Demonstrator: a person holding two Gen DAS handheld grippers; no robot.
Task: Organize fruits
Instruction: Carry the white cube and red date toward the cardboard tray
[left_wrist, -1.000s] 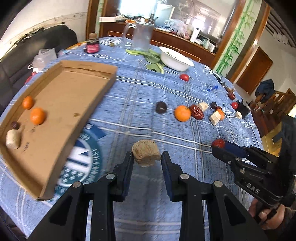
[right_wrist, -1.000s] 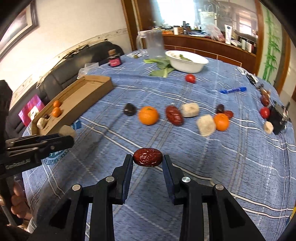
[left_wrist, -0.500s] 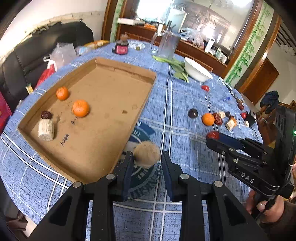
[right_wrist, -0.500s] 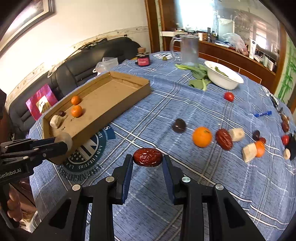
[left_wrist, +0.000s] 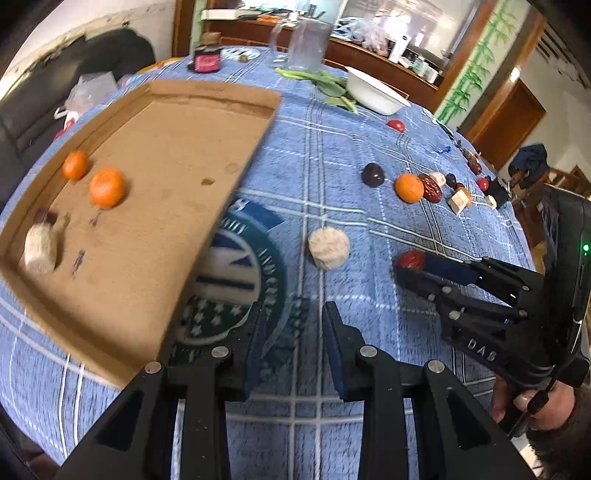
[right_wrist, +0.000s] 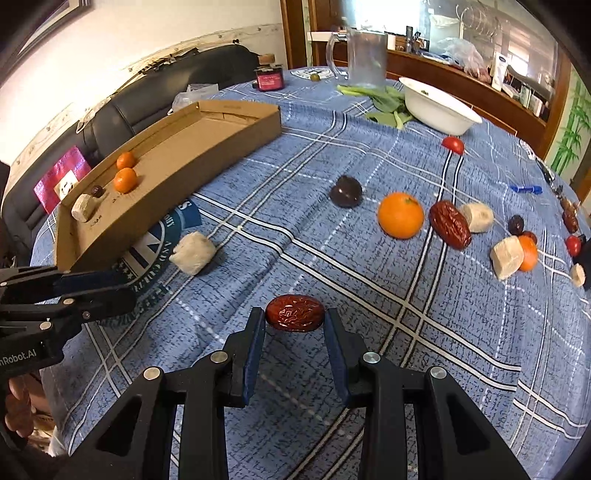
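Observation:
My left gripper (left_wrist: 291, 314) is open and empty above the blue cloth; it also shows in the right wrist view (right_wrist: 92, 286). A pale beige chunk (left_wrist: 328, 248) lies on the cloth ahead of it, just outside the cardboard tray (left_wrist: 207, 225); the chunk shows too in the right wrist view (right_wrist: 192, 253). The tray (right_wrist: 177, 173) holds two small oranges (left_wrist: 107, 186), a dark fruit and another beige piece (left_wrist: 40, 248). My right gripper (right_wrist: 294, 320) is shut on a red date (right_wrist: 294, 313), held above the cloth; the date also shows in the left wrist view (left_wrist: 410, 259).
Loose on the cloth: a dark plum (right_wrist: 345, 191), an orange (right_wrist: 400, 215), a date (right_wrist: 450, 224), beige chunks (right_wrist: 506, 257), small tomatoes (right_wrist: 453, 144). At the back stand a white bowl (right_wrist: 437, 107), greens, a glass mug (right_wrist: 364, 57) and a jar (right_wrist: 269, 78).
My left gripper has let go of the beige chunk, which now lies on the cloth beside the tray, and has drawn back from it. My right gripper still holds the date.

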